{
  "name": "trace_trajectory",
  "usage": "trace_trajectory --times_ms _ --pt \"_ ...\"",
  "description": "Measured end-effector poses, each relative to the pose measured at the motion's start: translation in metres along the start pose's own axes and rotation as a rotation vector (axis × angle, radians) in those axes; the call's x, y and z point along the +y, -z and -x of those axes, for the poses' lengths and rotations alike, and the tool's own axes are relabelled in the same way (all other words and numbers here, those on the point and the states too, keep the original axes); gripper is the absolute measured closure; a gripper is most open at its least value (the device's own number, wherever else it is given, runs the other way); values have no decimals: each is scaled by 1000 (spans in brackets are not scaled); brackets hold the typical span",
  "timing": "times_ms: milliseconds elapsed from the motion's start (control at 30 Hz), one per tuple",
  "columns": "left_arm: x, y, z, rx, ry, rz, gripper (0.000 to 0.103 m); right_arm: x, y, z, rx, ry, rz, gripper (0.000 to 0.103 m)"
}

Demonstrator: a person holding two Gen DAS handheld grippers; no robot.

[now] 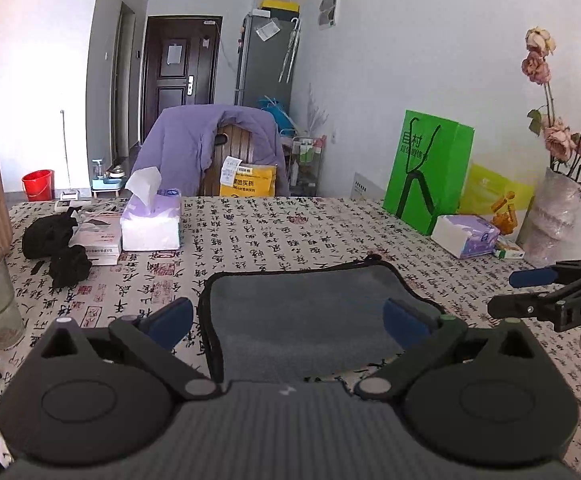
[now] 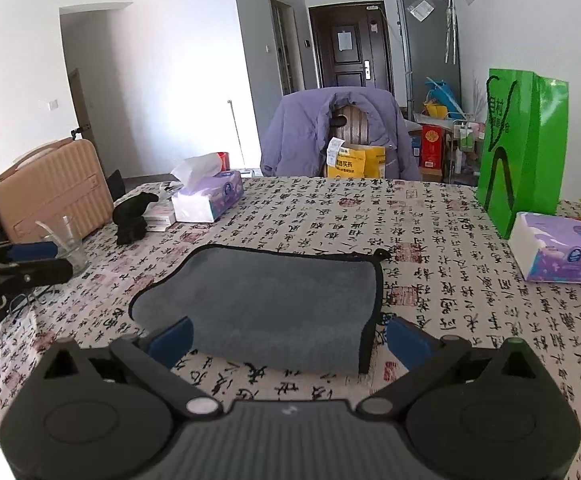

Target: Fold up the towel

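On the table [image 2: 430, 216], near the front edge, the grey towel [image 2: 274, 304] lies already doubled over: a rounded fold faces the cameras, and the black-trimmed edges run along the back and right side, with a small loop at the far right corner. It looks like 1 fold is done, and a further fold is probably still wanted.

Both claws hang just above it with nothing in them. The left gripper [image 1: 286, 316] has its blue pads spread wide, straddling the towel's left part. The right gripper [image 2: 290, 338] is equally wide apart, its pads either side of the near right corner. Neither touches the cloth as far as can be told.

Risks, judged from this layout:

- The towel is 2 layers thick. A pinch that catches only the top layer would peel the existing fold open instead of carrying the whole piece over.
- The left edge bulges unevenly in the right wrist view, so if the 2 claws grab at unmatched points the next fold will likely come out skewed.
- The tablecloth beneath is loose fabric; a low pinch could gather it with the towel and drag things on it.
- A glass [image 2: 68, 246] stands near the left claw, with a black cloth [image 2: 132, 216] and tissue box [image 2: 210, 196] behind. A wide swing leftward could knock the glass over.
- The towel sits close to the near edge, so pulling it toward the person may slide it off.
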State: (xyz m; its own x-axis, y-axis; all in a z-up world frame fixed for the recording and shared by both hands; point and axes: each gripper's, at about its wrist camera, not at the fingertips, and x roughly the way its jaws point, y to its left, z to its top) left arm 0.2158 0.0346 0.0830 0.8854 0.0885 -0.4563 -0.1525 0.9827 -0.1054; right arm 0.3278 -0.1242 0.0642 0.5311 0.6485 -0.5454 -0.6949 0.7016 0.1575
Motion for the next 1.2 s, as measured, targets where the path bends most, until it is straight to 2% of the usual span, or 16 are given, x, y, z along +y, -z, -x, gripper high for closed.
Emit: trace_trajectory --times_ms 567,1200 --pt "-5 26 58 -31 30 36 0 16 31 58 -21 9 2 0" --pt "-4 73 109 -37 37 60 0 38 81 106 -28 1 -13 0"
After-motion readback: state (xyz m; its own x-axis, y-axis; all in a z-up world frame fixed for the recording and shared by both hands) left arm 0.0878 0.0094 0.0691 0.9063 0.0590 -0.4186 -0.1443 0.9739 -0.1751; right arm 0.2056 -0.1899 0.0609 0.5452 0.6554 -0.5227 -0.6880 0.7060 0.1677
